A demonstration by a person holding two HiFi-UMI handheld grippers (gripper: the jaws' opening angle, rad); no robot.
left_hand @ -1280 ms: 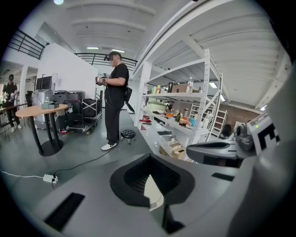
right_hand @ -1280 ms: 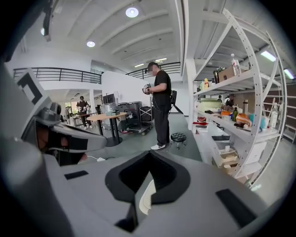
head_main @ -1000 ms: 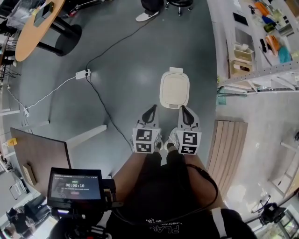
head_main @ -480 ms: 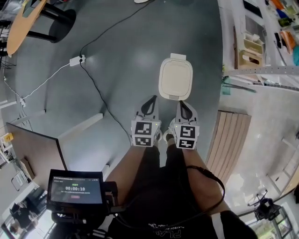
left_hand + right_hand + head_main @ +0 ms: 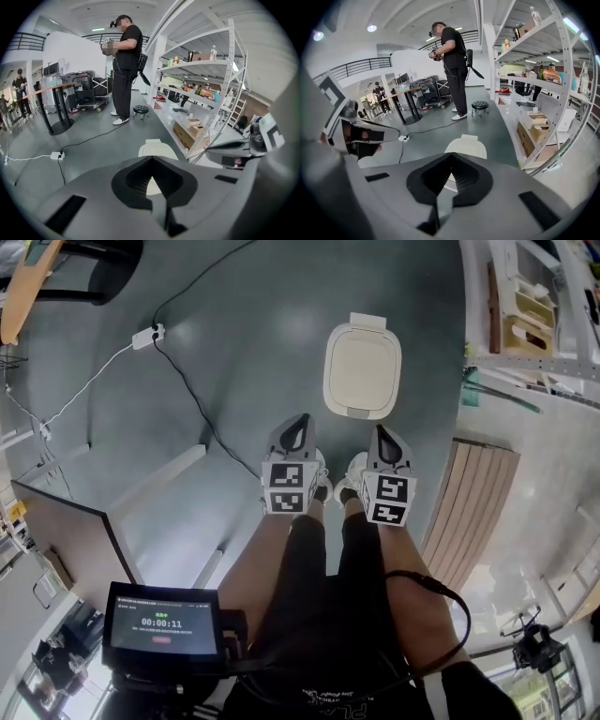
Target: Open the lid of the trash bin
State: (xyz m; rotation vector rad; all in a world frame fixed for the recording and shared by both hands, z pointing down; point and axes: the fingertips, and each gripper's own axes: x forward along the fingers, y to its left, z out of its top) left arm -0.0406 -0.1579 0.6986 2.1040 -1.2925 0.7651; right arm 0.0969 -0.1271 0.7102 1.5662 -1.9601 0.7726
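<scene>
A cream trash bin [image 5: 363,369] with its lid down stands on the grey floor just ahead of the person's feet. In the head view my left gripper [image 5: 298,420] points at the floor just left of the bin's near edge. My right gripper [image 5: 380,430] hovers at the near edge of the bin. Both are shut and hold nothing. Past the closed tips of my left gripper [image 5: 151,158] the bin [image 5: 157,149] lies a little way ahead. It appears the same way beyond my right gripper [image 5: 452,154], lid [image 5: 466,146] flat.
A black cable and white power strip [image 5: 145,335] cross the floor at left. Metal shelving [image 5: 525,315] lines the right side, with a slatted wooden pallet [image 5: 473,512] beside it. A table panel [image 5: 66,540] is at lower left. A person [image 5: 123,61] and a stool [image 5: 140,110] stand beyond the bin.
The head view has shifted, so the bin and both grippers sit higher in the frame. The grippers stay shut near the bin's near edge and stand slightly wider apart.
</scene>
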